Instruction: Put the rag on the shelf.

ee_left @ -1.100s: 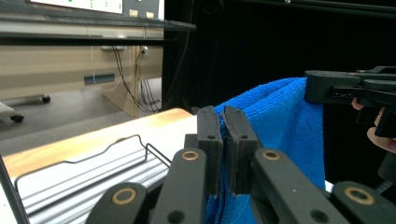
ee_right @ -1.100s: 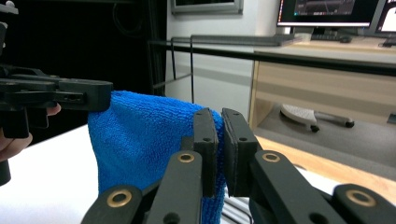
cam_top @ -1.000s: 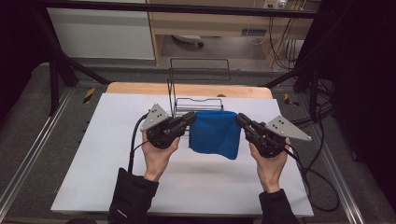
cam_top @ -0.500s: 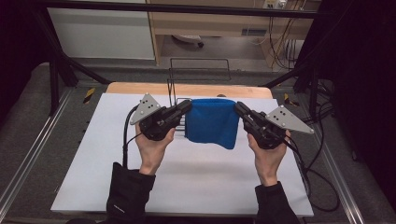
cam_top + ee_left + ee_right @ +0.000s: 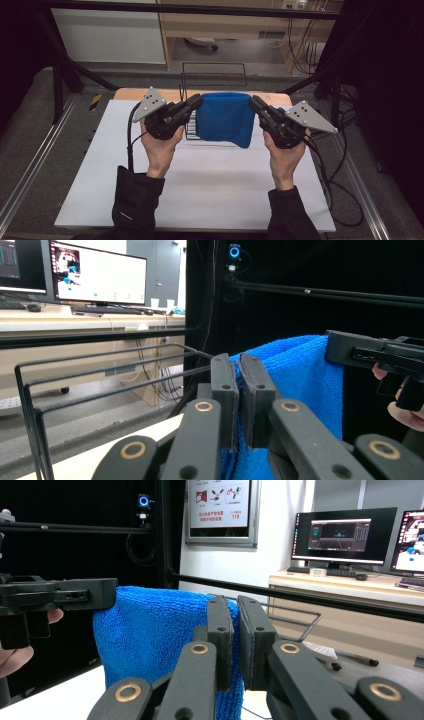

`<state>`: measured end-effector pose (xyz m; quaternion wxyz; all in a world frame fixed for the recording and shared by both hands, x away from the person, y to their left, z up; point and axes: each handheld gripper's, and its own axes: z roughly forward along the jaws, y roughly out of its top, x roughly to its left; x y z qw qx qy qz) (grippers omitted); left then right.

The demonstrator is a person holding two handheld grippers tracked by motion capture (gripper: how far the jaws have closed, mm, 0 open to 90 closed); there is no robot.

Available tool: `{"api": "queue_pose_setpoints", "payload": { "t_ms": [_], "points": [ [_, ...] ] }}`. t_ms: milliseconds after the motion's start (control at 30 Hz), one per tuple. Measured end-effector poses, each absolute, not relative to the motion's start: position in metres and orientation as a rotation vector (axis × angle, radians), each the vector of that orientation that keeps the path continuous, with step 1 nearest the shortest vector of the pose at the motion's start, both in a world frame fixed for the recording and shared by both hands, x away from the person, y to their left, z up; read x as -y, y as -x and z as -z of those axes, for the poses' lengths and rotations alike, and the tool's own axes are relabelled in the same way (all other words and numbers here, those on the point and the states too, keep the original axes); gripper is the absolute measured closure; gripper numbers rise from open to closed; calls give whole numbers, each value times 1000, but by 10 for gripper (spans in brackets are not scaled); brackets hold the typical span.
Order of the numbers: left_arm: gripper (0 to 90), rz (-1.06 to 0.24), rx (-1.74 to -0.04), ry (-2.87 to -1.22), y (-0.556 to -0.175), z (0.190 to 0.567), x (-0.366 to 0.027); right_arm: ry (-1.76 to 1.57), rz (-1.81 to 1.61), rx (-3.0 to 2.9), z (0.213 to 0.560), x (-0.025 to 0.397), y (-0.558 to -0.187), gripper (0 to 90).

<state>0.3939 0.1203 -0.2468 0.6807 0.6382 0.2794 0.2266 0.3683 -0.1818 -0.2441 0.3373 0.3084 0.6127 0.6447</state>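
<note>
Towel: blue towel (image 5: 225,119), centre of frame, hanging above wire rack (image 5: 214,75).
Left gripper (image 5: 196,102): fingers (image 5: 223,385) clamped on left corner.
Right gripper (image 5: 255,103): fingers (image 5: 220,625) clamped on right corner.

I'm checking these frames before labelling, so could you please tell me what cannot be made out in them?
- High view: the wire rack is partly hidden behind the hanging blue towel, so whether the towel touches it is unclear.
- Left gripper view: the towel's bottom edge is cut off by the frame, behind the left gripper.
- Right gripper view: the monitor text is too small.
</note>
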Motion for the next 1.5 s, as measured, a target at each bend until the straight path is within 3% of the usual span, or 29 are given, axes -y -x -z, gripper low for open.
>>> {"api": "queue_pose_setpoints", "payload": {
  "t_ms": [1500],
  "points": [
    [858,-593,-624,-1339,-434,170,-133,-754,-1671,-1503,170,158,-417,855]
  ]
}}
